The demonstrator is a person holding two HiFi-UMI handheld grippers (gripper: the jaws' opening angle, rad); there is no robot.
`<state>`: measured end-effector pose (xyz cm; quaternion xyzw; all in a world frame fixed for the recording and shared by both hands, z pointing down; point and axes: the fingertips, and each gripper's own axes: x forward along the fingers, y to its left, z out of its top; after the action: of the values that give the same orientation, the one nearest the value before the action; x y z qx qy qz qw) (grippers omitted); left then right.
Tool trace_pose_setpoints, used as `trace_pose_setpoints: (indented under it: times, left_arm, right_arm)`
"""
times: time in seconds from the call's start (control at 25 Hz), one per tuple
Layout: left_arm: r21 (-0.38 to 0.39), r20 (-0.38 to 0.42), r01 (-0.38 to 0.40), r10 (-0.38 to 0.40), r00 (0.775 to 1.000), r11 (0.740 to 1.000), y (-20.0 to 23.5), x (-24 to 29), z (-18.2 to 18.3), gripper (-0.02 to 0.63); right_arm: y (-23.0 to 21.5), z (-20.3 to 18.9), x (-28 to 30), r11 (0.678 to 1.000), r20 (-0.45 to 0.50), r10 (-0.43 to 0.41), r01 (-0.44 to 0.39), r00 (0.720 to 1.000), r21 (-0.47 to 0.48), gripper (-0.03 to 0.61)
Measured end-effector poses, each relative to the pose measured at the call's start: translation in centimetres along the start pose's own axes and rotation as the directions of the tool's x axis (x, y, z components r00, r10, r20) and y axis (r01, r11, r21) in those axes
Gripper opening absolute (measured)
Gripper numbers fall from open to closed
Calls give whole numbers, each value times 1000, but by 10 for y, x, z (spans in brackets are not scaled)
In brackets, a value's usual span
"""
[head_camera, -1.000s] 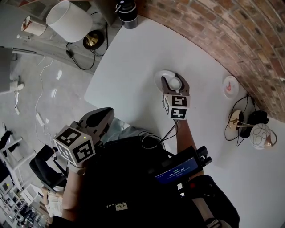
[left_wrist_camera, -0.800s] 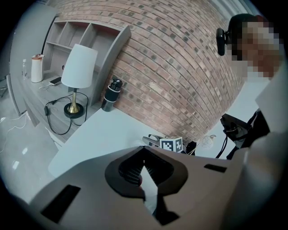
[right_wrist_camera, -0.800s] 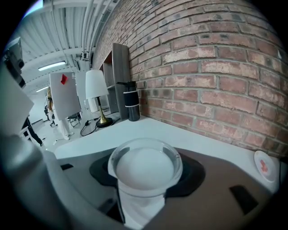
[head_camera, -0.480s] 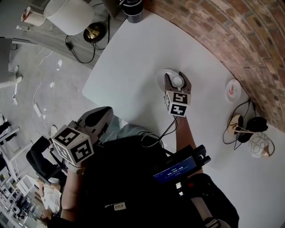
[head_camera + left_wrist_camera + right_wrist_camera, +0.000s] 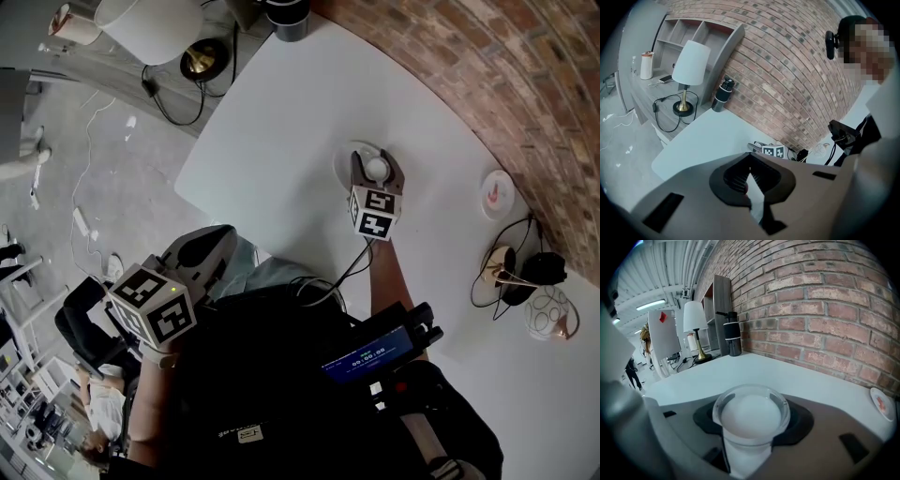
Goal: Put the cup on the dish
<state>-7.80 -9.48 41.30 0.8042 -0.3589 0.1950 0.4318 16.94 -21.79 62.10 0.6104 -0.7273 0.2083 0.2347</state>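
A clear cup (image 5: 377, 170) with a white inside sits between the jaws of my right gripper (image 5: 377, 165), which is shut on it. In the right gripper view the cup (image 5: 751, 414) fills the gap between the jaws. The cup is over a white dish (image 5: 346, 161) on the white table (image 5: 272, 122); whether it touches the dish I cannot tell. In the right gripper view the dish is hidden. My left gripper (image 5: 214, 242) hangs back by the person's body, off the table's near edge, jaws together with nothing in them.
A second small dish (image 5: 497, 194) with a red mark lies by the brick wall (image 5: 525, 75). Cables, black headphones (image 5: 539, 270) and a patterned ball (image 5: 548, 312) sit at the right. A black tumbler (image 5: 286, 21) stands at the far corner; a white lamp (image 5: 150, 17) is on the floor side.
The right gripper with the cup stays in about the same spot over the dish. The head view has shifted a little. The left gripper has not moved.
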Motion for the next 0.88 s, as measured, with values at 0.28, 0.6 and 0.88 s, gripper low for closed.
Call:
trace_pose_setpoints:
  times: [0.28, 0.6, 0.88]
  left_arm:
    - [0, 2, 1, -1, 1000, 1000, -3, 0, -4, 5]
    - [-9, 5, -8, 8, 1000, 1000, -3, -2, -7, 5]
    - [-14, 12, -8, 8, 1000, 1000, -2, -1, -8, 5]
  right_arm:
    - [2, -4, 3, 1000, 7, -4, 4, 1000, -10, 249]
    - [3, -2, 4, 1000, 25, -16, 16, 1000, -16, 250]
    - [0, -3, 5, 1000, 41, -28, 28, 999, -6, 250]
